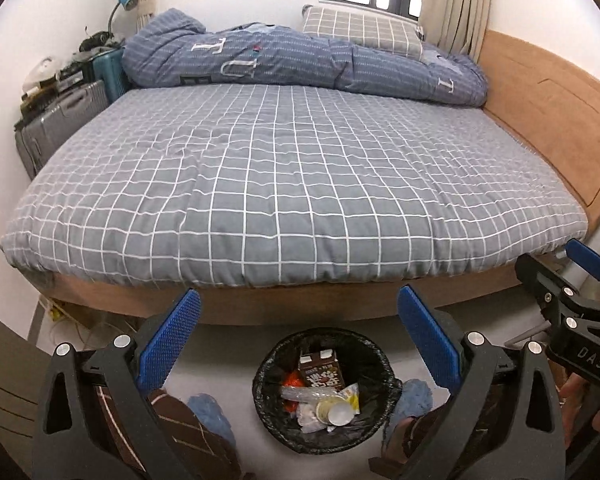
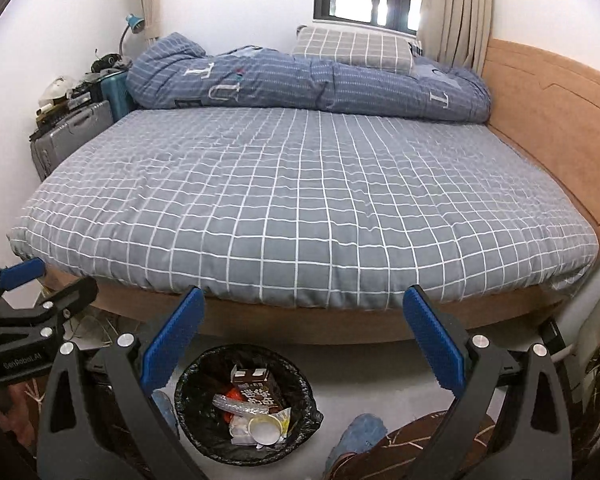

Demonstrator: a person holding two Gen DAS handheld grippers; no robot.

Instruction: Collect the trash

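Black-lined round bin [image 1: 327, 390] holds a brown carton [image 1: 321, 368]; both grippers' ribbed blue fingers [image 1: 172, 340] gape wide, empty.

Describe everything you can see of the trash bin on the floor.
The trash bin is round, dark, and lined with a crinkled black plastic bag folded over its rim. It stands upright and open on the pale floor, just in front of the bed's wooden base, between the person's blue slippers. It is partly filled: a brown drink carton leans at the back, with something orange, clear plastic wrappers, a yellow wrapper and a white cup or lid piled below. Neither claw touches it; both are open above it.
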